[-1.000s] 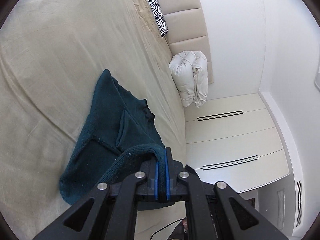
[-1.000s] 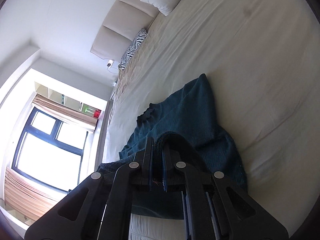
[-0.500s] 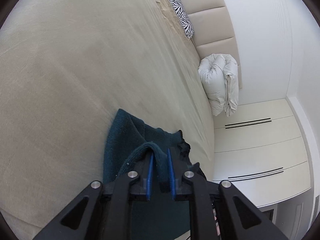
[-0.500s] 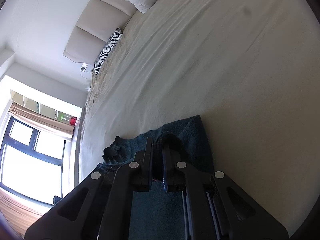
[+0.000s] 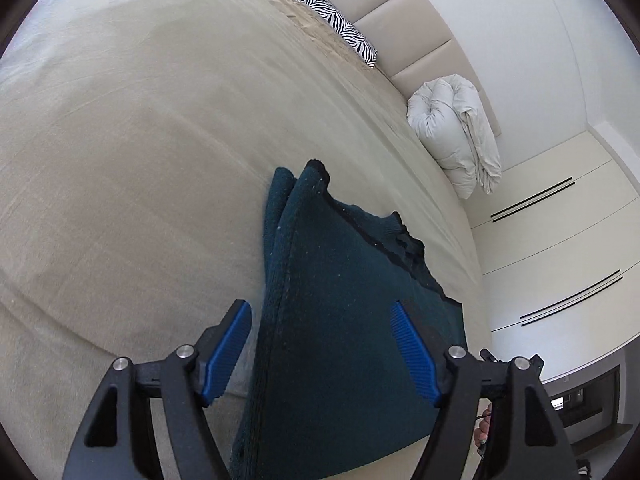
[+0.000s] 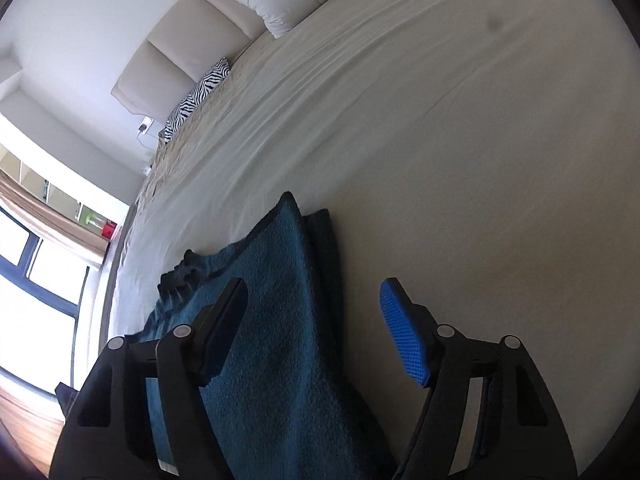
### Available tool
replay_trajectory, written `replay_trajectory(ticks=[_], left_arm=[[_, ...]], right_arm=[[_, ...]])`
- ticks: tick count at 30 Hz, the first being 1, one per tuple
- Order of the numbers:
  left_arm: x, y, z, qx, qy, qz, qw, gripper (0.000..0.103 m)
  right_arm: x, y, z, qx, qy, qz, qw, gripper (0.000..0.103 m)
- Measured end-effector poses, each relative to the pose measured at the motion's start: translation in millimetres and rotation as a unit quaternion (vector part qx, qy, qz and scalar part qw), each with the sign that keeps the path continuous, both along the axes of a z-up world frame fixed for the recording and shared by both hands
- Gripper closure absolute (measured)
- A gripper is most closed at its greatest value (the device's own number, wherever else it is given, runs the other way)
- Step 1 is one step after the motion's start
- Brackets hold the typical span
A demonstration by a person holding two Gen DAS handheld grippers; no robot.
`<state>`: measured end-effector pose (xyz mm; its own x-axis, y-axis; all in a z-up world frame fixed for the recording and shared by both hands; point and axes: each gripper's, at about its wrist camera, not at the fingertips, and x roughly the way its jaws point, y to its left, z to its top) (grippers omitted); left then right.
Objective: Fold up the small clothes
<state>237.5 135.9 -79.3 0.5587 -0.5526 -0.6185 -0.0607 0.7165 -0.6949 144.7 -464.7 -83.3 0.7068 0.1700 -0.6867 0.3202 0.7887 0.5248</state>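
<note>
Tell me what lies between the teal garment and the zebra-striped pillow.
Only bare beige bedsheet separates the teal garment from the zebra-striped pillow; both wrist views show it.

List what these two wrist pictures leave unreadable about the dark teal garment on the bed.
- Near end of the teal garment: cut off by the bottom edge and the left gripper, left wrist view.
- Its left side: behind a finger of the right gripper, right wrist view.
- Garment type, layers: folds hide them.
- Bed underneath: covered.
</note>
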Motion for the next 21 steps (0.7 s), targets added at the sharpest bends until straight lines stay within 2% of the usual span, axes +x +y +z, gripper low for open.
replay_trajectory(ticks=[2, 5, 9, 14, 17, 21], left_arm=[[-12, -5, -4, 0.026, -0.004, -0.001, 0.9997, 0.03], [-27, -13, -10, 0.057, -0.004, -0.008, 0.9983, 0.035], [-39, -24, -16, 0.095, -0.01, -0.028, 0.9951, 0.052], [-48, -29, -18, 0.133, -0.017, -0.021, 0.9907, 0.071], [-50, -28, -20, 0.141, -0.018, -0.016, 0.9898, 0.081], [-53, -31, -15, 0.163, -0.026, -0.02, 0.9861, 0.088]], right_arm=[[-14, 18, -4, -0.034, 0.018, 0.023, 0.999, 0.055], [-32, 44, -9, -0.084, 0.034, 0.052, 0.995, 0.061], [-49, 56, -16, -0.112, 0.038, 0.063, 0.991, 0.064], [-53, 67, -19, -0.162, 0.052, 0.065, 0.983, 0.085], [-57, 70, -17, -0.177, 0.051, 0.067, 0.981, 0.094], [-69, 57, -8, -0.171, 0.045, 0.049, 0.983, 0.095]])
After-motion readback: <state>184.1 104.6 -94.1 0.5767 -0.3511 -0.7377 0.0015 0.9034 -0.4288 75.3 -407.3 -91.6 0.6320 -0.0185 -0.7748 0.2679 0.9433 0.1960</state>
